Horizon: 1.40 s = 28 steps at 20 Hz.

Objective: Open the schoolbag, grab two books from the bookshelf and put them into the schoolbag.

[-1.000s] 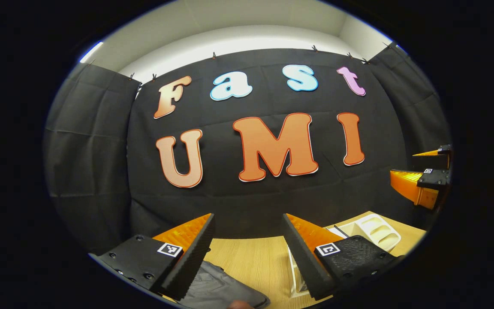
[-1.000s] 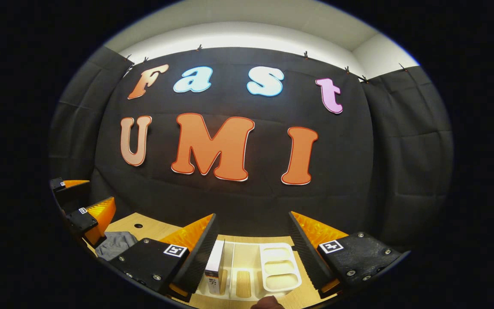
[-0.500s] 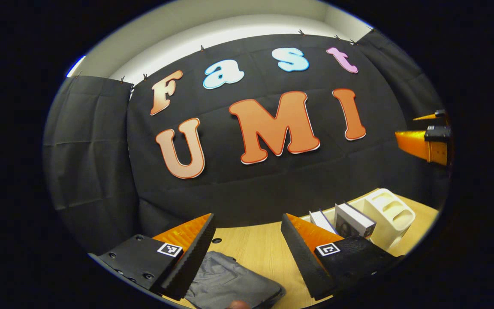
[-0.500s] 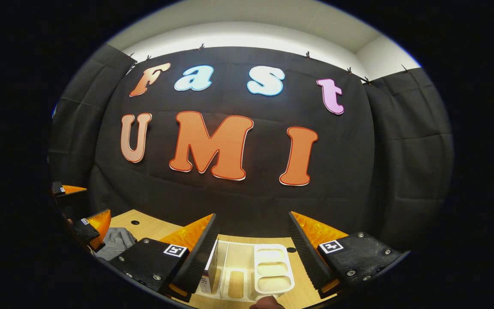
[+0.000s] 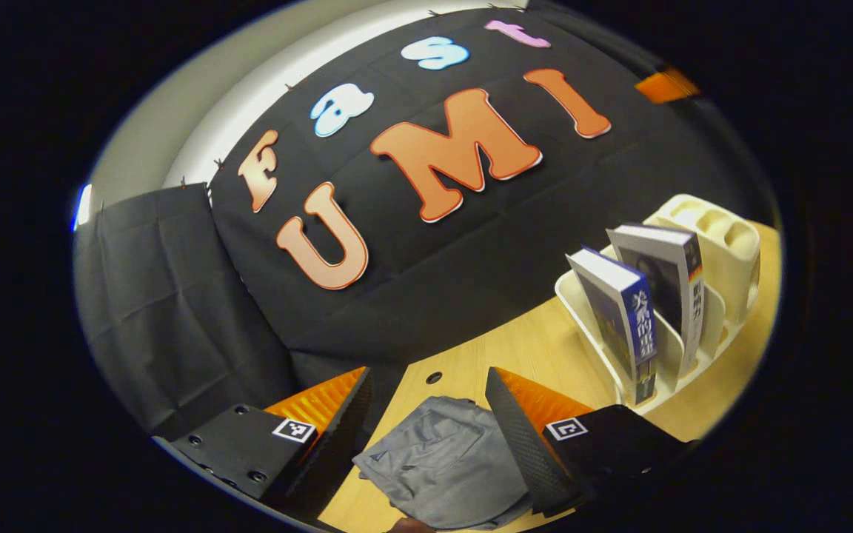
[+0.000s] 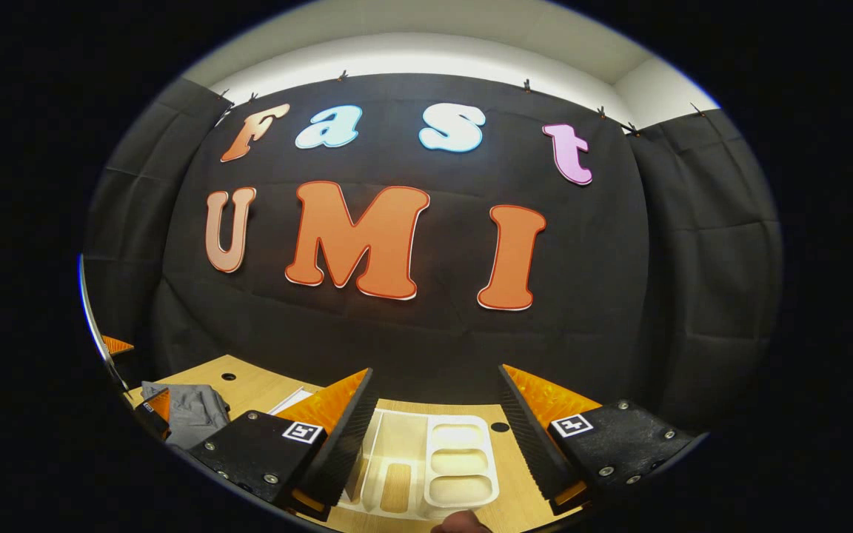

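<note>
A flat grey schoolbag (image 5: 441, 466) lies on the wooden table (image 5: 530, 348), just under my left gripper (image 5: 426, 376), which is open and holds nothing. To its right stands a cream bookshelf rack (image 5: 726, 244) with two upright books: a blue-spined book (image 5: 623, 311) and a grey-covered book (image 5: 667, 277). In the right gripper view, my right gripper (image 6: 435, 374) hangs open and empty above the rack (image 6: 426, 466), whose left slots its left finger hides. The schoolbag (image 6: 189, 407) lies at the far left, beside a bit of the left gripper (image 6: 154, 406).
Black cloth walls close off the back and sides of the table. A small round hole (image 5: 434, 377) sits in the tabletop near the back edge, and another hole (image 6: 500, 427) behind the rack. A fingertip (image 6: 460, 524) shows at the bottom edge.
The left gripper has tipped down and rolled, bringing the schoolbag between its fingers and the two books into full view. The right gripper has drifted slightly over the rack.
</note>
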Motion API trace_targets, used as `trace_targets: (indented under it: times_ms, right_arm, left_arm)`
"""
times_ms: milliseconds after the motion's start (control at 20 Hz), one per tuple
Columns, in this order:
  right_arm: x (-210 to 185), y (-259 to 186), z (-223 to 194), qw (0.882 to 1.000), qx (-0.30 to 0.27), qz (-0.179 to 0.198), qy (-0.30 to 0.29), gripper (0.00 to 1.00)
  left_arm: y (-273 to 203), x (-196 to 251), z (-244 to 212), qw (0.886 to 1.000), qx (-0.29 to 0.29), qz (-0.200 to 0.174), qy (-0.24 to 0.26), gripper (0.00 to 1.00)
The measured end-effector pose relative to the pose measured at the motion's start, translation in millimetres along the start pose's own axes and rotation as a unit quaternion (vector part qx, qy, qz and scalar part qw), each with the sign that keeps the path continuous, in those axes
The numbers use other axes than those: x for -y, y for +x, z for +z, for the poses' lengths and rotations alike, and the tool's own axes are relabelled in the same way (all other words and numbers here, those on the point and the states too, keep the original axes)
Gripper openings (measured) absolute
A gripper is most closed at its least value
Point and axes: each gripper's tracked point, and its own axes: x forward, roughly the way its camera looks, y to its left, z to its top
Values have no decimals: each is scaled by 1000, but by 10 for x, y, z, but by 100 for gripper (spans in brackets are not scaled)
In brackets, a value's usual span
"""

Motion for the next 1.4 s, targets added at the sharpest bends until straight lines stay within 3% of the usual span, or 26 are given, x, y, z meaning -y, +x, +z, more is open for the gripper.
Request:
trace_targets:
  times_ms: [200,650,950,1250,1400]
  right_arm:
    - [118,28,-84,1000,-5,-3,-1,96]
    - [321,59,-202,1000,-14,-16,-1,96]
    - [392,80,-268,1000,-18,-24,2,96]
    - [429,78,-262,999,-17,-28,4,96]
    - [435,77,-251,999,-17,-28,5,96]
  left_arm:
    - [-47,270,-330,997,-12,-15,79,97]
    - [-280,765,-1076,979,-60,-59,185,96]
    - [-398,917,-1450,969,-84,-79,217,96]
    - [-285,820,-1782,962,-128,-53,234,95]
    - [-163,695,-1755,965,-127,-32,227,92]
